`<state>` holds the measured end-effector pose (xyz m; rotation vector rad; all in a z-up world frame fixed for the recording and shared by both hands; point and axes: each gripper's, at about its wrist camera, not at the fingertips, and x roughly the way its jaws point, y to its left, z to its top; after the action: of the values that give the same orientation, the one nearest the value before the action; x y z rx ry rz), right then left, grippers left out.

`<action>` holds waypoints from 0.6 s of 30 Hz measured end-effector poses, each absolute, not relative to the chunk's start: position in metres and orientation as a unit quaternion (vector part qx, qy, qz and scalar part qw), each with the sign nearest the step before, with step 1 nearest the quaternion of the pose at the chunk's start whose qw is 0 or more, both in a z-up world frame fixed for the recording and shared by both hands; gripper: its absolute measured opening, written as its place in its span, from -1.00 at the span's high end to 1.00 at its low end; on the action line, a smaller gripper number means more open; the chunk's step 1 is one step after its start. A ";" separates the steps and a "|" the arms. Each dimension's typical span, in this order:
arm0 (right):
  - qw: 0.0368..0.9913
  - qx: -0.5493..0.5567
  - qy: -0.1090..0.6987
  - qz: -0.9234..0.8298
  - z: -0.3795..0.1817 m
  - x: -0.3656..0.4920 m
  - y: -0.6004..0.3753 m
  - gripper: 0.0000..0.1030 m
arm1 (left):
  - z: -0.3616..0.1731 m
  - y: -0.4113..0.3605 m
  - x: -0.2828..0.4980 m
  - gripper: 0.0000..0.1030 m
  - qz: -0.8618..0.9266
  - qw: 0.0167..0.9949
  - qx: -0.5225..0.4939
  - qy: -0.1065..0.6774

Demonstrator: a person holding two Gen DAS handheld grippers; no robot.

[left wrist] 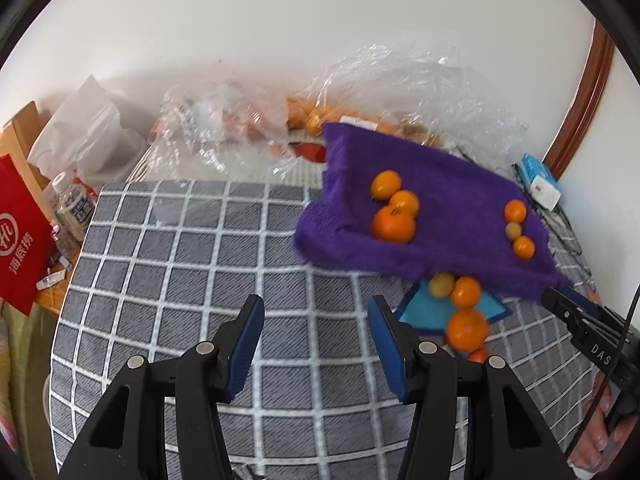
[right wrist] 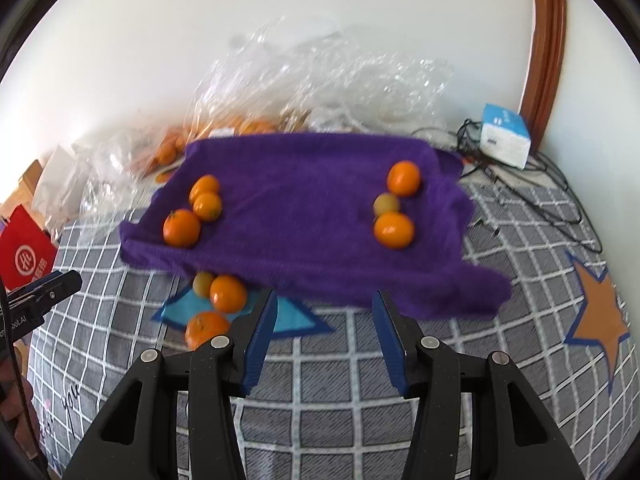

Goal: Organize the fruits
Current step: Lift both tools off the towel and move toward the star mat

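Observation:
A purple towel (right wrist: 296,208) lies on the grey checked bedcover (right wrist: 328,376); it also shows in the left wrist view (left wrist: 432,208). Three oranges (right wrist: 200,210) sit on its left part and three small fruits (right wrist: 394,210) on its right. Three more fruits (right wrist: 218,300) lie off the towel's near left edge on a blue patch; they also show in the left wrist view (left wrist: 460,308). My right gripper (right wrist: 324,312) is open and empty just before the towel's near edge. My left gripper (left wrist: 316,320) is open and empty over the bedcover, left of the towel.
Clear plastic bags (right wrist: 304,92) with more oranges lie behind the towel by the wall. A white and blue box (right wrist: 504,136) with black cables sits at the back right. A red bag (left wrist: 22,232) and bottles (left wrist: 72,204) stand at the left.

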<state>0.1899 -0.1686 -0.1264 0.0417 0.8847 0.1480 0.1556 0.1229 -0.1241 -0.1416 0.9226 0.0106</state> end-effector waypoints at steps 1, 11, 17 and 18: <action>0.898 0.021 0.433 0.077 -0.131 0.188 -0.166 0.04 | -0.130 0.128 0.152 0.00 0.008 0.891 -0.070 0.448; 0.885 0.013 0.444 0.141 -0.148 0.168 -0.126 0.04 | -0.156 0.163 0.132 0.00 0.026 0.870 -0.113 0.480; 0.873 0.011 0.457 0.167 -0.167 0.163 -0.109 0.17 | -0.161 0.161 0.125 0.00 0.021 0.867 -0.121 0.483; 0.871 0.006 0.462 0.170 -0.173 0.163 -0.107 0.20 | -0.162 0.159 0.123 0.00 0.019 0.868 -0.120 0.481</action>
<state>0.1629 -0.1067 -0.1725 0.0126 0.9651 0.3546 0.1234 0.1595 -0.1621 -0.2518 1.0066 0.0400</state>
